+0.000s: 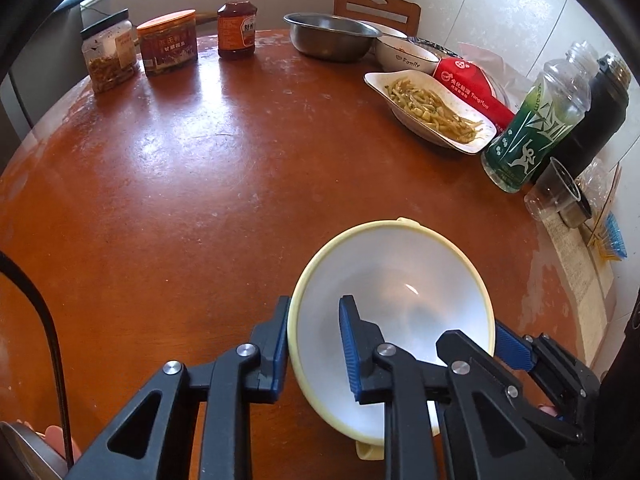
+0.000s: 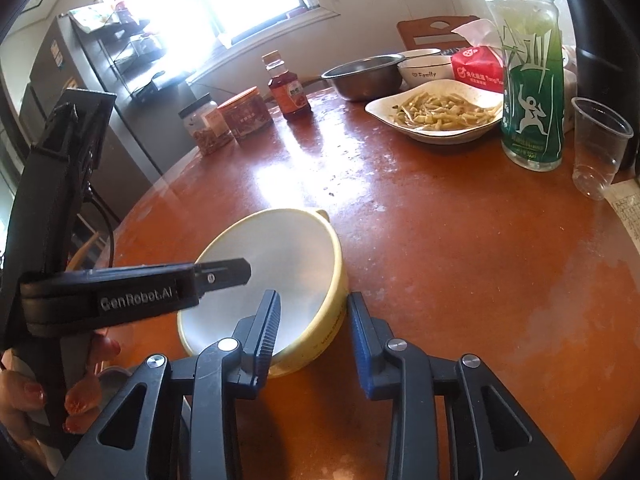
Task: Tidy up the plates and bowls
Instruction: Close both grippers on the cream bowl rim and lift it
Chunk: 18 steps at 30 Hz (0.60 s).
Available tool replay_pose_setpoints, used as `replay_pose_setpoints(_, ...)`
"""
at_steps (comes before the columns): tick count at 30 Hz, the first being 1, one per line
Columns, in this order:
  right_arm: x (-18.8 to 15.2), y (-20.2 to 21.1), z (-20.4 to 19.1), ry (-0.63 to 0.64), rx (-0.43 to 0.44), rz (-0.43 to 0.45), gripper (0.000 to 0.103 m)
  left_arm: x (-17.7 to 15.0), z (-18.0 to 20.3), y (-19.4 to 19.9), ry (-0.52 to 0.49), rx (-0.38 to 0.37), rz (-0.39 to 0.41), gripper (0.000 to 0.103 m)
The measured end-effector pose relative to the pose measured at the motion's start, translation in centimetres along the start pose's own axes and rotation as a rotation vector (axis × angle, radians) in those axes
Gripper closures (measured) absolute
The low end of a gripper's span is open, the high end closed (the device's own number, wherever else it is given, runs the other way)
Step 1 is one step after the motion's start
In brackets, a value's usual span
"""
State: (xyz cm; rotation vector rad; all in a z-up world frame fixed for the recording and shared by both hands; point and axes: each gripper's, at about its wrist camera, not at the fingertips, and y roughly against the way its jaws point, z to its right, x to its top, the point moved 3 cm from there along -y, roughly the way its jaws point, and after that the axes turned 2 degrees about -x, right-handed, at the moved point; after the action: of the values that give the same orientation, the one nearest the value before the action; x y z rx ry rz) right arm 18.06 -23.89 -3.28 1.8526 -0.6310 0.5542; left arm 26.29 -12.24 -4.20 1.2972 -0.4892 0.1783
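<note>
1. A pale yellow bowl (image 1: 390, 320) sits near the table's (image 1: 200, 184) front edge; its lower rim is hidden behind gripper linkages, and its frosted inside gives little detail.
2. The left gripper (image 1: 316, 344) straddles the bowl's left rim, one finger outside, one inside, jaws spread; whether the pads touch the wall is unclear.
3. The right gripper (image 2: 314, 332) straddles the opposite rim likewise, jaws apart with a gap showing beside the outer finger.
4. Farther back: a plate of vegetable strips (image 1: 430, 110), a steel bowl (image 1: 330, 36), a "Family" bowl (image 1: 406, 56), partly hidden.
</note>
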Motion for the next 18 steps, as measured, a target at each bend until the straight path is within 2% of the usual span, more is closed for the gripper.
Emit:
replay_pose_setpoints(6, 0.5, 0.0, -0.1, 0.013, -0.029, 0.013, 0.071, 0.2, -0.1, 1.2, 0.009, -0.033, 0.039, 0.079)
replay_pose_setpoints(18, 2.1, 3.0, -1.9, 0.048, -0.024, 0.124, 0.071, 0.0, -0.6, 5.6, 0.045, -0.095, 0.148, 0.079)
